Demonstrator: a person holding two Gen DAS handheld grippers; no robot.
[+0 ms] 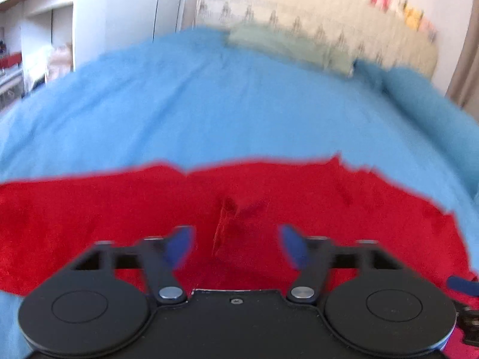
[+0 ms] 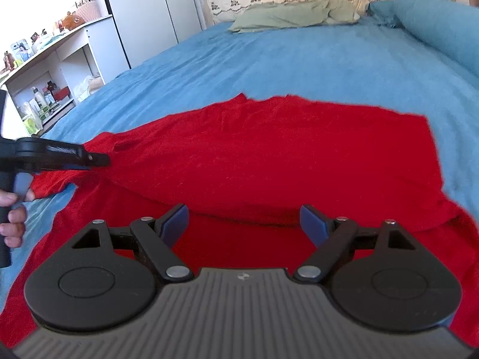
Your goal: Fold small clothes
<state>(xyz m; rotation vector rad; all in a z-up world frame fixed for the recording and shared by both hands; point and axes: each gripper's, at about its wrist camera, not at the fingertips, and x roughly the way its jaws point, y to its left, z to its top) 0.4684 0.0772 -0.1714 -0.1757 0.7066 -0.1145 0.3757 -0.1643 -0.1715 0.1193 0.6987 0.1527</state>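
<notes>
- The red knit garment (image 2: 269, 155) lies spread on the blue-sheeted bed (image 2: 269, 59), its long axis running left to right.
- Left gripper (image 1: 236, 245) — fingers wide, holding nothing — hovers over the cloth's left end.
- Right gripper (image 2: 244, 224), fingers wide and empty, sits above the near folded edge.

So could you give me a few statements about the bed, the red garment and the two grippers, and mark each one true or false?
1. The red garment lies on a blue sheet. True.
2. The right gripper is clamped on the garment. False: its jaws stand open above the cloth.
3. The left gripper is open. True.
4. A green pillow lies at the far end of the bed. True.
5. The garment is folded into a neat small square. False: it is spread wide, only partly folded over.
</notes>
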